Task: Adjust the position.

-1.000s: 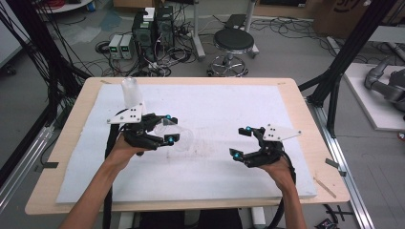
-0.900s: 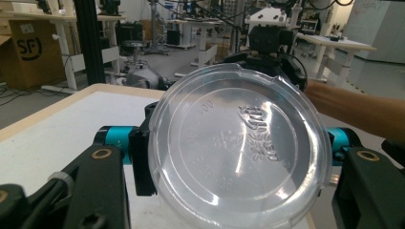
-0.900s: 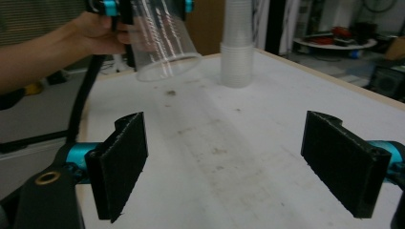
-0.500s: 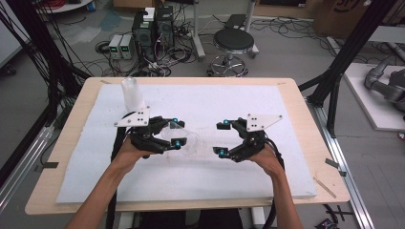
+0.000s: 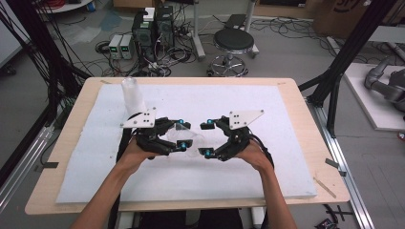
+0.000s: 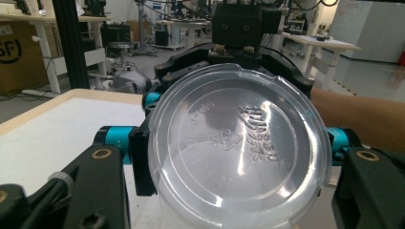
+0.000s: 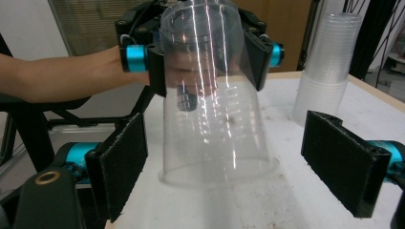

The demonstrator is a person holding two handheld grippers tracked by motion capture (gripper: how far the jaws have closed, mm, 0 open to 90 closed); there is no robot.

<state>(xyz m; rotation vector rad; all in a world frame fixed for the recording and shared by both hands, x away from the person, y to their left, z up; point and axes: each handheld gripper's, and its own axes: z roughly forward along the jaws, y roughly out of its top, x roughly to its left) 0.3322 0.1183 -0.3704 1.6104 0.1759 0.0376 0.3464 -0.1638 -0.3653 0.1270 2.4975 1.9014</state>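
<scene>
A lab floor strewn with cables and power boxes lies behind the table (image 5: 71, 143), whose top is covered by a white pad (image 5: 267, 157). A stack of clear cups (image 5: 133, 98) stands upside down at the far left of that pad, just behind my left hand. My left gripper (image 5: 180, 133) is clamped on a single clear plastic cup (image 5: 191, 140), held on its side above the middle of the pad; in the right gripper view its pads pinch the cup's narrower end while the wide rim (image 7: 217, 174) points toward me, and in the left gripper view the cup's embossed base (image 6: 236, 143) faces the camera. My right gripper (image 5: 207, 138) has its jaws spread wide, one on either side of the rim end, touching nothing as far as I can see.

I judge this to be a hand-over, or a two-handed hold, of the cup just taken from the stack. Next I would ease the right jaws a little further along the wall and close gently, since thin plastic will buckle, and only then loosen the left
</scene>
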